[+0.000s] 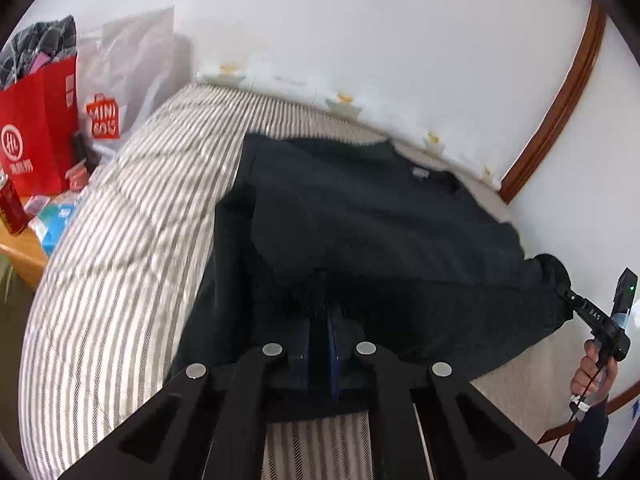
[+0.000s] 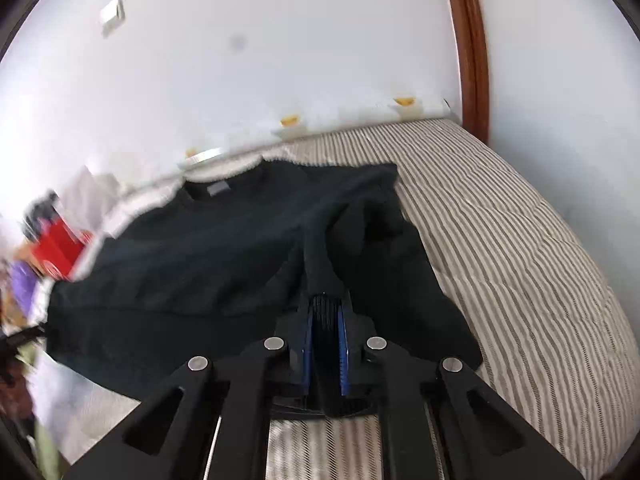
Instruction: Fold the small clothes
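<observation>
1. Left wrist view, closest in: the left gripper [image 1: 322, 312] is pinching the near hem of the dark sweater [image 1: 360, 216], jaws squeezed together on the cloth.
2. Right wrist view, closest in: the right gripper [image 2: 325, 312] is clamping a raised ridge of the same sweater [image 2: 192, 248], jaws nearly together with a thick pleat between them.
3. Both tools are pointing forward and downward across the striped bed [image 2: 500, 240]; a hand [image 1: 592, 368] is gripping the right tool's handle at the edge of the left view.
4. I am judging the risk this way: each pinch is taking only a little fabric, so a quick lift could be pulling the hem free, and uneven pulling could be skewing the fold.
5. Farther out, the sweater is lying flat on the bed, its collar toward the wall.
6. Farthest, a red bag [image 1: 40, 128] is standing on the side table [image 1: 24, 252], well apart.
</observation>
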Demonstrator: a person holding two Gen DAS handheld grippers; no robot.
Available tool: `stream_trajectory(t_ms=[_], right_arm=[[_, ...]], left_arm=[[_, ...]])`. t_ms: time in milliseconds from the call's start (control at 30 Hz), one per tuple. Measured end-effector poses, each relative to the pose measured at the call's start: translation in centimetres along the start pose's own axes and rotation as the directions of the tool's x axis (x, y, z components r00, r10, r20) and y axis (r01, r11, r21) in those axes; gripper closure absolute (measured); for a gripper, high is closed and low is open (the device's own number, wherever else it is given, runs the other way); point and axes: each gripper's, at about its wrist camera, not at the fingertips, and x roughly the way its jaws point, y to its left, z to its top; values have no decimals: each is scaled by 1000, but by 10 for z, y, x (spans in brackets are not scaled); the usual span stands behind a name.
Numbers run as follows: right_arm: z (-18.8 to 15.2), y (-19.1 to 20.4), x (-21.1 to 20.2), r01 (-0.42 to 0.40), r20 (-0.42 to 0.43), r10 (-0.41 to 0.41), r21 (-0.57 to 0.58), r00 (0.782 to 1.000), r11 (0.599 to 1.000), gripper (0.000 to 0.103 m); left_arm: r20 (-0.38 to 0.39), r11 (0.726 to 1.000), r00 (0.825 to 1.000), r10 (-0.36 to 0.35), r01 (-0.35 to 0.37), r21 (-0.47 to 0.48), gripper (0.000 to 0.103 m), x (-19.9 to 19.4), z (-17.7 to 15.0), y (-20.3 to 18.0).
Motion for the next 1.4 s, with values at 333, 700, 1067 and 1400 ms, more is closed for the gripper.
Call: stream_trajectory(t_ms=[333,700,1067,1400], right_arm=[[48,1,12,-37,81,34,28,996,999,94],[78,-1,72,-9,55,6,51,998,999,94],[74,1,113,91,-84,-89,19,992,996,80],[55,24,50,33,-50,-35,-37,998,999,58]], left_arm=[[154,991,986,68,-84,101,97,0,39,-30],[108,992,989,98,-106,74,96,58,73,-17],[32,993,995,99,-101,62,91,79,72,-7],[37,995,998,53,-56,85,70,42,45,-16]])
